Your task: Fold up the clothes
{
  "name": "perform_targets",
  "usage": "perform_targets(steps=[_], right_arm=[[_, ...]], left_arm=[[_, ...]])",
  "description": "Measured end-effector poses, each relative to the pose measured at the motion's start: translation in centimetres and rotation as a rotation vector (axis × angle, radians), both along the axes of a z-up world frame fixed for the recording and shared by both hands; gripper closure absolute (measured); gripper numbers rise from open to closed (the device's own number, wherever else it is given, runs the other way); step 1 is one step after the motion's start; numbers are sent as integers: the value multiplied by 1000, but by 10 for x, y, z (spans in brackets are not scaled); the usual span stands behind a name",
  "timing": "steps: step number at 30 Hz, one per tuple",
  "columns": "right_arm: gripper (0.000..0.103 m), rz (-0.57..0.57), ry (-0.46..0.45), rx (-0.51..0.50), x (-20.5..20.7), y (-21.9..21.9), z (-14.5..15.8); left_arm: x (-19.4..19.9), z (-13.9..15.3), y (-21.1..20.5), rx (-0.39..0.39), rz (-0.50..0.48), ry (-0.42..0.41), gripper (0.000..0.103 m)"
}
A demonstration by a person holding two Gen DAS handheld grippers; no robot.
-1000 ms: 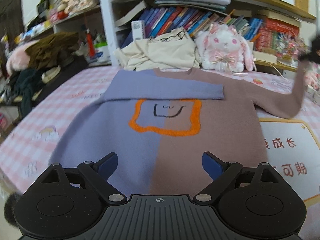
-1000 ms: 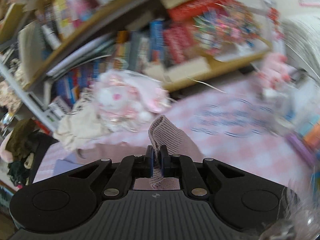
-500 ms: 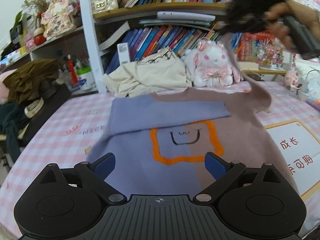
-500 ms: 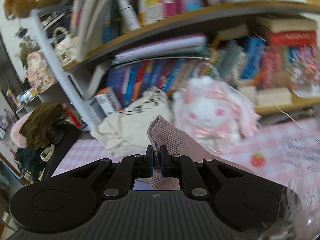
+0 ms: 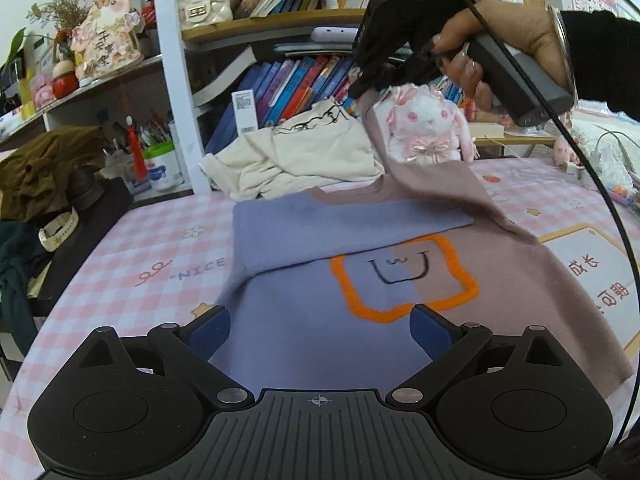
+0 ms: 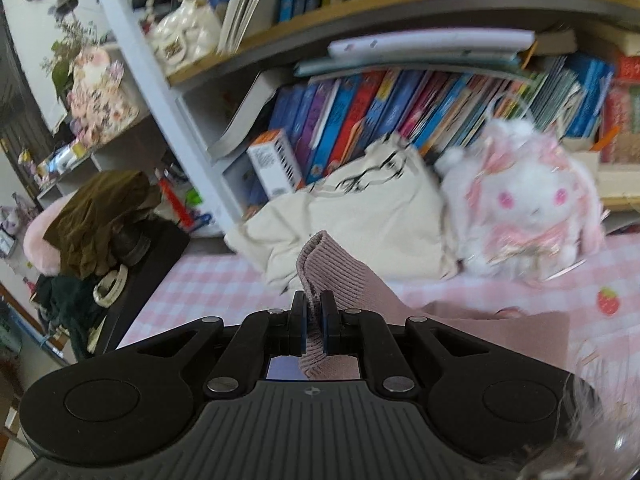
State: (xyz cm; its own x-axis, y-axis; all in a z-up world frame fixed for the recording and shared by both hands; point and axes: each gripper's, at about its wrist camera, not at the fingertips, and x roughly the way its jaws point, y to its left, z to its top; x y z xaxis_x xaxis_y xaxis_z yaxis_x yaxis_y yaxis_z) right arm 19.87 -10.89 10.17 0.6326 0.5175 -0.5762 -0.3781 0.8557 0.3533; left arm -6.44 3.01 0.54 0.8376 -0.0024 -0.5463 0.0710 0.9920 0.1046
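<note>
A sweater (image 5: pixel 400 292), half lilac and half mauve with an orange square and a face on the chest, lies flat on the pink checked table (image 5: pixel 132 264). Its lilac sleeve (image 5: pixel 340 220) is folded across the chest. My left gripper (image 5: pixel 319 326) is open and empty, low over the sweater's hem. My right gripper (image 6: pixel 314 312) is shut on the cuff of the mauve sleeve (image 6: pixel 336 268). In the left wrist view it (image 5: pixel 358 88) holds that sleeve (image 5: pixel 424 176) up high over the sweater's collar.
A cream garment (image 5: pixel 304 156) and a pink plush rabbit (image 5: pixel 428 124) sit behind the sweater against the bookshelf (image 5: pixel 280 24). Dark clothes and a black bag (image 5: pixel 60 200) are piled at the left. A printed mat (image 5: pixel 592 272) lies on the table's right.
My right gripper has carried the mauve sleeve up and leftward, from the far right to above the collar. My left gripper has stayed open near the hem, its view tilting up slightly.
</note>
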Motion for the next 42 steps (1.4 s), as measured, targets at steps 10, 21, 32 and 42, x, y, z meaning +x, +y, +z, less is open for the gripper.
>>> perform_targets(steps=[10, 21, 32, 42], right_arm=[[96, 53, 83, -41, -2, 39, -34], [67, 74, 156, 35, 3, 35, -47], [66, -35, 185, 15, -48, -44, -55], [66, -51, 217, -58, -124, -91, -77]], left_arm=[[-1, -4, 14, -1, 5, 22, 5], [-2, -3, 20, 3, 30, 28, 5], [4, -9, 25, -63, 41, 49, 5], [2, -10, 10, -78, 20, 67, 5]])
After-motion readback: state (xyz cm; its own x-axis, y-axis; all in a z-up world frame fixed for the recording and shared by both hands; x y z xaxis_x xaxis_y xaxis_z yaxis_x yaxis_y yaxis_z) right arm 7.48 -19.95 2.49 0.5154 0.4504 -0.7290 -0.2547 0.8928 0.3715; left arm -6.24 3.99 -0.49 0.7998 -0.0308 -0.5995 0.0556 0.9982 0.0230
